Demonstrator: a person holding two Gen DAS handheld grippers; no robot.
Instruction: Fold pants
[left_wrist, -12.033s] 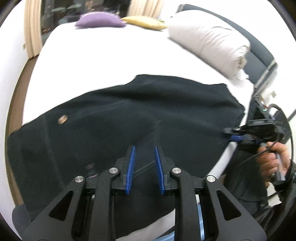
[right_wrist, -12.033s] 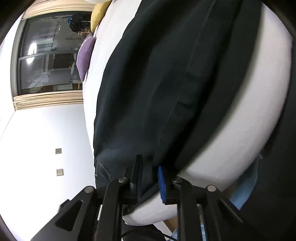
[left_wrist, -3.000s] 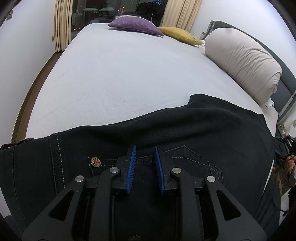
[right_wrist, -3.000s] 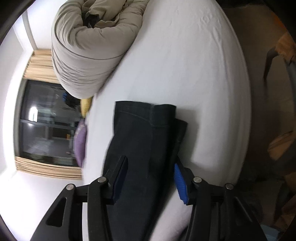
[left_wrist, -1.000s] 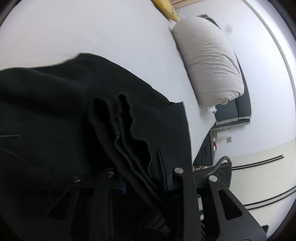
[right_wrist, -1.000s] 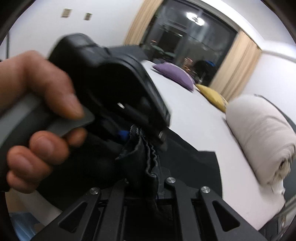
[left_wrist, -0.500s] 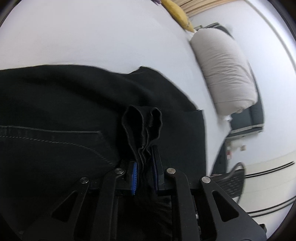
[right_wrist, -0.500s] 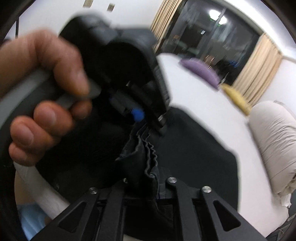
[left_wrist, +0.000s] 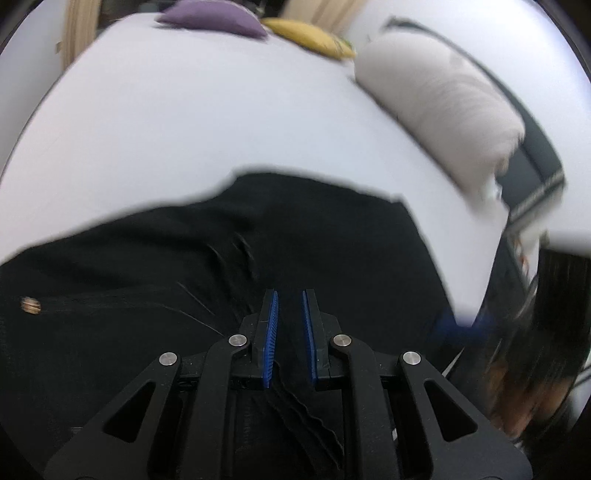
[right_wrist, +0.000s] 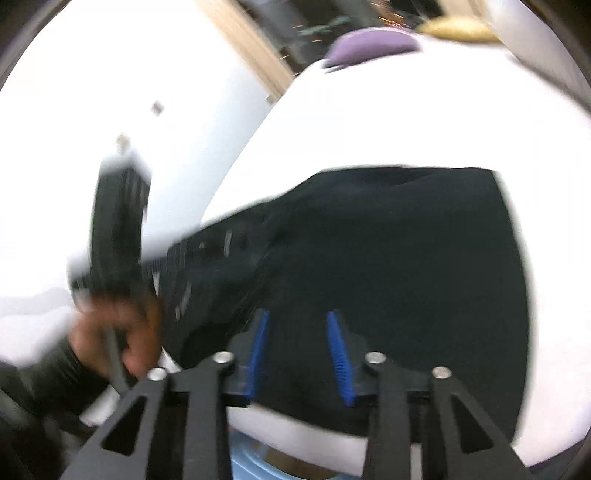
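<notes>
The black pants (left_wrist: 332, 240) lie folded over on the white bed (left_wrist: 184, 122), near its front edge. A metal button (left_wrist: 30, 305) shows at the left. My left gripper (left_wrist: 289, 295) hovers just above the fabric with its blue pads a small gap apart and nothing between them. In the right wrist view the pants (right_wrist: 388, 251) lie as a dark slab, and my right gripper (right_wrist: 297, 317) is open above their near edge, empty. The left gripper's black body (right_wrist: 118, 221) and the hand that holds it show blurred at the left.
A rolled beige duvet (left_wrist: 443, 99) lies along the right side of the bed. A purple pillow (left_wrist: 210, 16) and a yellow pillow (left_wrist: 306, 37) sit at the far end. A curtained window (right_wrist: 258, 40) and a white wall lie beyond.
Both grippers have let go of the bunched fabric they pinched half a second ago. The pants now lie flat on the bed and both grippers have drawn back from them.
</notes>
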